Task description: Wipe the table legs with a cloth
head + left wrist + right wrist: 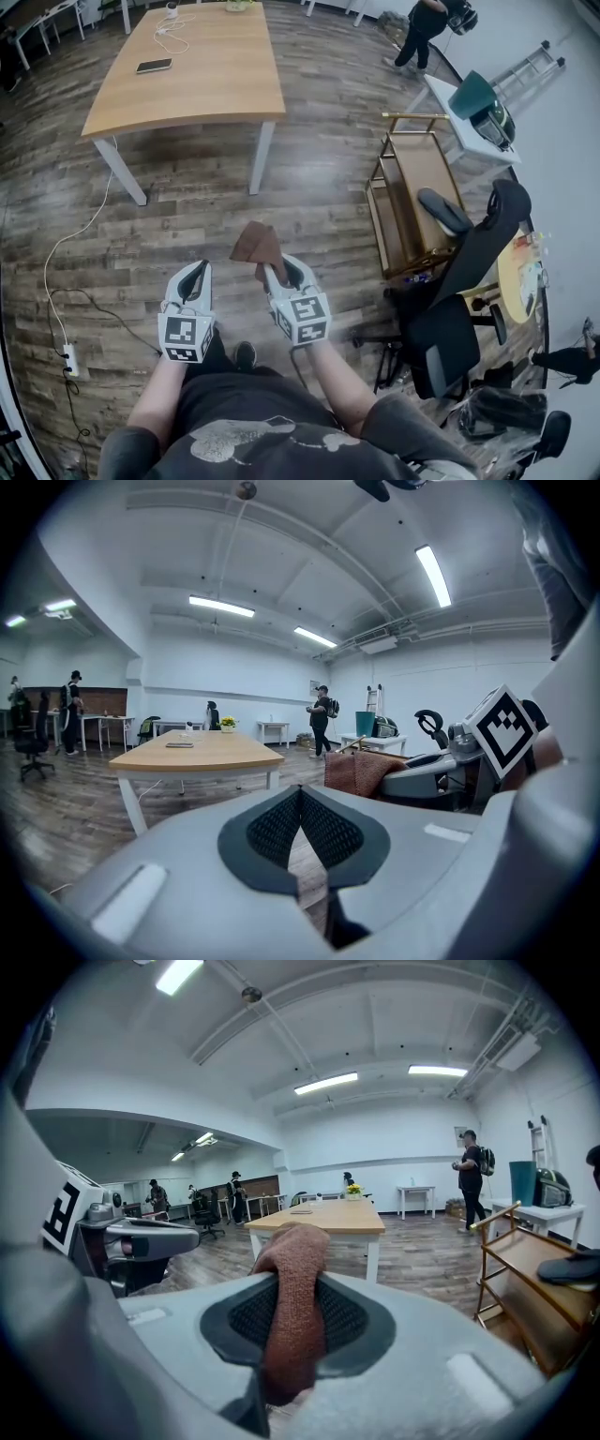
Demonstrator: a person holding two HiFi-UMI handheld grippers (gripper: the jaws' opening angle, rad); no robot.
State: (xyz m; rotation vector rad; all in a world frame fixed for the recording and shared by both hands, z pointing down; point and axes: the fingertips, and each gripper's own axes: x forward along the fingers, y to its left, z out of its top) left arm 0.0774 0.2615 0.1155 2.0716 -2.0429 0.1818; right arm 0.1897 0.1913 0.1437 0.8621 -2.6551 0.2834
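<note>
- The right gripper (274, 270) is clamped on the brown cloth (256, 244). The fabric is bunched between its pads and pokes out past the tips in a loose fold.
- The left gripper (195, 274) has its jaws brought together with nothing between them. It sits just beside the right one, low in front of the person.
- Both are over the wooden floor (309, 187), well apart from the table (206, 84) ahead, so no wiping is under way yet.
- Nearest targets are the white leg (262, 157) under the table's right front corner and the slanted leg (120, 172) under the left front corner.
- The cloth looks soft, light and floppy. I'd expect it to drape and wrap round a leg readily, and the ribbed pads should hold it without slipping. Nothing about it is fragile.
- The free flap beyond the tips is the part that should meet the leg. With too little fabric sticking out, the hard jaw tips would likely rub the leg instead.
- The empty left gripper could pinch the loose corner to stretch the cloth round a leg.
- Hazards on the way in: a white cable (70, 246) trails across the floor on the left, and a wooden cart (412, 187) and a black chair (459, 281) crowd the right.
</note>
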